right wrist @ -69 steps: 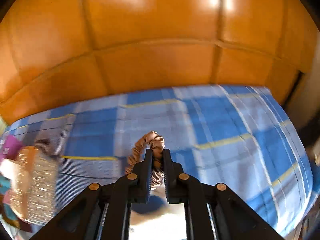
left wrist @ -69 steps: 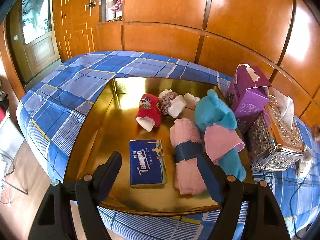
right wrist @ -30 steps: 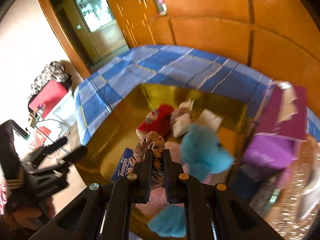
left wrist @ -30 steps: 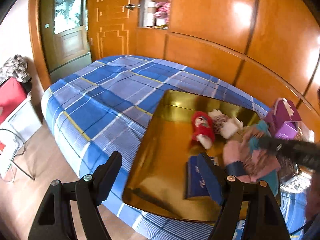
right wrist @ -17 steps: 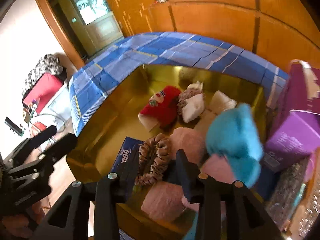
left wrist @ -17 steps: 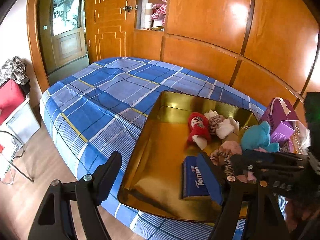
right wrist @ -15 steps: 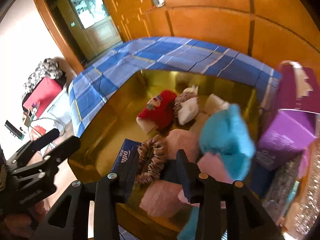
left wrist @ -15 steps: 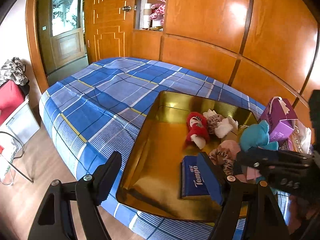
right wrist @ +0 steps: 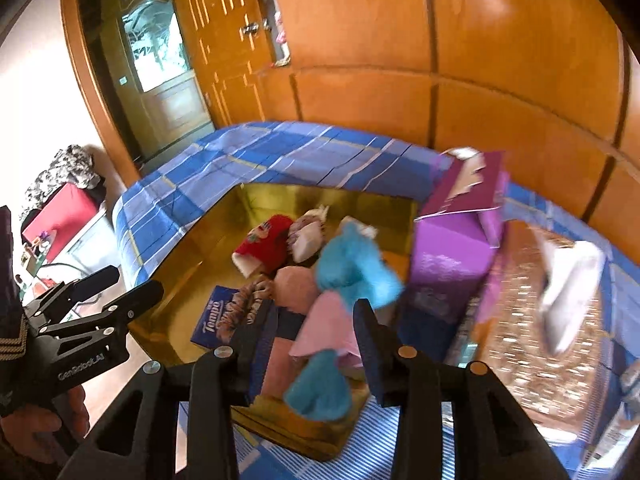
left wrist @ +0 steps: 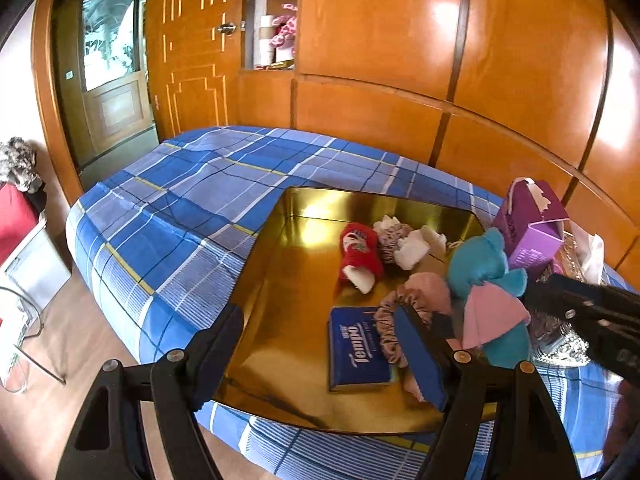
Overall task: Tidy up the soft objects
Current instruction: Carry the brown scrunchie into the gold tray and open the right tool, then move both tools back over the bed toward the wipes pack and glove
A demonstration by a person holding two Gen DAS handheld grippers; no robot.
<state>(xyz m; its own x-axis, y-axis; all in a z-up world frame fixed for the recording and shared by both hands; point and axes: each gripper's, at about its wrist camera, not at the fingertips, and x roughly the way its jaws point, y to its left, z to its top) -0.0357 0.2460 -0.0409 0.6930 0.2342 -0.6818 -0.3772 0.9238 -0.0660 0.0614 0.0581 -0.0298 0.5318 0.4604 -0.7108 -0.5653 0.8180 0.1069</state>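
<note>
A gold tray [left wrist: 288, 320] on the blue plaid bed holds soft things: a red sock [left wrist: 358, 254], a white and mauve bundle [left wrist: 404, 240], a pink rolled towel [left wrist: 430, 286], a teal and pink plush [left wrist: 488, 292], a brown satin scrunchie [left wrist: 386, 326] and a blue Tempo tissue pack [left wrist: 356, 348]. The scrunchie lies on the pack's right edge beside the towel; it also shows in the right wrist view [right wrist: 246, 308]. My left gripper [left wrist: 320, 356] is open and empty over the tray's near edge. My right gripper [right wrist: 316, 344] is open and empty above the plush [right wrist: 352, 268].
A purple carton [left wrist: 530, 224] and an ornate silver tissue box [right wrist: 536, 316] stand right of the tray. The wooden wall panels run behind the bed. The bed's left edge drops to a wood floor with a red case [right wrist: 60, 216].
The right gripper carried the scrunchie from the bed to the tray, opened and let it go beside the Tempo pack, then drew back. The left gripper pulled back to the left.
</note>
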